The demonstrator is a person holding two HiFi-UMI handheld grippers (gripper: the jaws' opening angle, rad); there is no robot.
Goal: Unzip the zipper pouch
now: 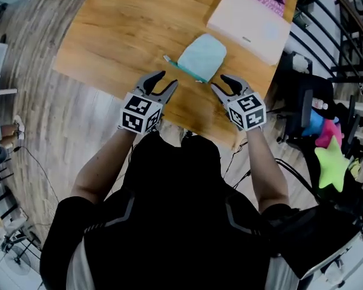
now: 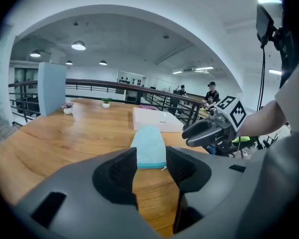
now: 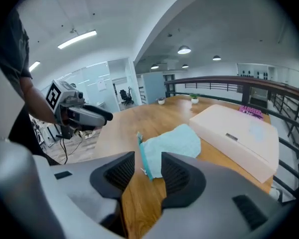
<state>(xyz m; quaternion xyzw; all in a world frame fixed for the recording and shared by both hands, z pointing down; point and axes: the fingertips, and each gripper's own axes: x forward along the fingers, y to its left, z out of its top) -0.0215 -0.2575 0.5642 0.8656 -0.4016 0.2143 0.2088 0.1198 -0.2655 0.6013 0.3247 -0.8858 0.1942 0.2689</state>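
Approach stage. The zipper pouch (image 1: 201, 57) lies untouched on the table (image 1: 127, 35). The left claw (image 1: 167, 78) and right claw (image 1: 218, 81) are held open and empty, short of it. Next, the pouch is to be pinned and its zipper end gripped.

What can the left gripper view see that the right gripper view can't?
Only the left gripper view shows the right tool and some people far off at the back. Only the right gripper view shows the left tool and a glass-walled room. Both show the teal pouch lying on the wooden table with the white box behind it. In each view, that tool's own jaws stand apart and do not touch the pouch.
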